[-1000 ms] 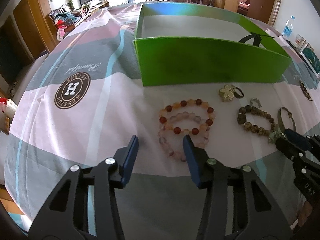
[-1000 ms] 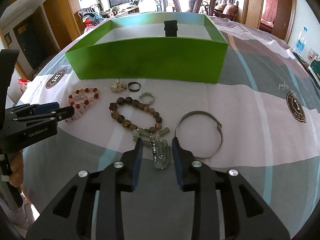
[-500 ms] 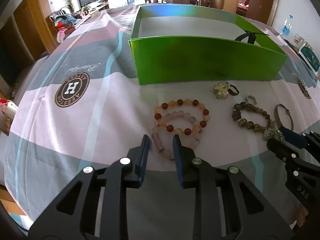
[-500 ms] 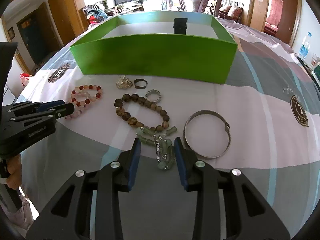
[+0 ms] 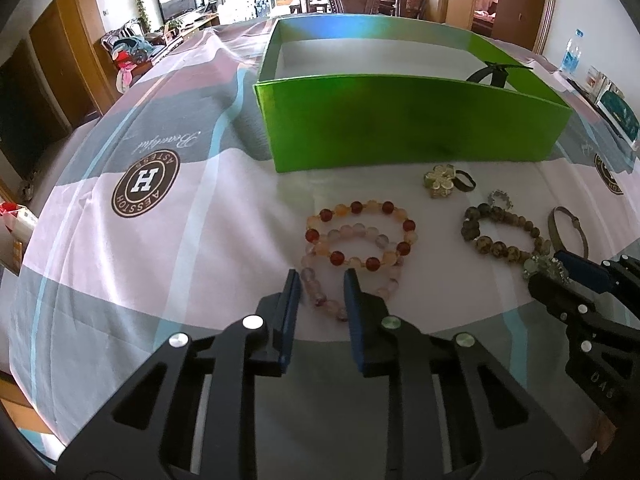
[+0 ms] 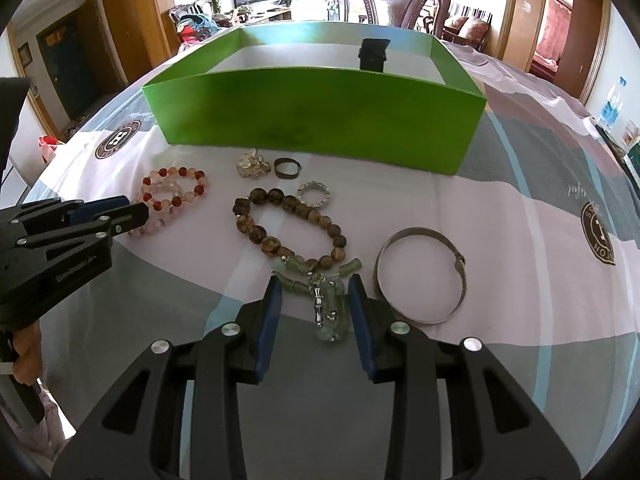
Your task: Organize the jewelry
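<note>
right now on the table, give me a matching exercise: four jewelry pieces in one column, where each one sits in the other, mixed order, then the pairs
Things:
1. pink bead bracelet
2. green bead bracelet
3. silver bangle
4. dark ring

Places:
A. close to the front wall of the green box, beside the flower brooch
B. its near end between the left gripper jaws
C. flat on the cloth, just right of the right gripper
D. between the open right jaws

Pairs: 1-B, 2-D, 3-C, 4-A
</note>
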A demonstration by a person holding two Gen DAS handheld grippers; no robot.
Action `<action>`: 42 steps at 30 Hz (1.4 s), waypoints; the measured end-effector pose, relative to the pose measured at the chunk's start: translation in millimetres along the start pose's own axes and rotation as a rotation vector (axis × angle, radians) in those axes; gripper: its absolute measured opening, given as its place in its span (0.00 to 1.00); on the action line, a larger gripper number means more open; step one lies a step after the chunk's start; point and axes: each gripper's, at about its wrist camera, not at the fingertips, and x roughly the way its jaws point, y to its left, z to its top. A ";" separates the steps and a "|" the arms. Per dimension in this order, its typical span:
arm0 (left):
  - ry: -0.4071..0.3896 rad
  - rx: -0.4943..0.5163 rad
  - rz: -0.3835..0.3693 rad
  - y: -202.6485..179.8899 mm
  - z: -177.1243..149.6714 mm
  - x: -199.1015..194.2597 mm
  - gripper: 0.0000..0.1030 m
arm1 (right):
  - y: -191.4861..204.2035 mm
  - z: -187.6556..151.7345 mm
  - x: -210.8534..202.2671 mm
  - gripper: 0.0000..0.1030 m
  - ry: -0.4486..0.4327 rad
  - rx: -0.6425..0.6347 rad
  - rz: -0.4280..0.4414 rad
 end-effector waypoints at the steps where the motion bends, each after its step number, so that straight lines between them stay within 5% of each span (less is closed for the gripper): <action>1: 0.000 0.000 0.002 -0.8 0.6 -0.1 0.22 | -0.2 0.0 0.0 0.33 0.000 0.002 0.000; 15: 0.001 -0.001 0.002 -2.3 -1.3 -1.4 0.23 | -0.9 -1.7 -0.8 0.34 -0.006 0.012 0.002; 23: 0.005 -0.002 0.007 -2.2 -1.7 -2.4 0.14 | -3.0 -2.7 -2.7 0.14 -0.005 0.023 0.020; 42: -0.021 0.005 -0.005 -4.7 -2.0 -19.2 0.07 | 1.9 -2.7 -5.9 0.11 -0.006 0.018 0.034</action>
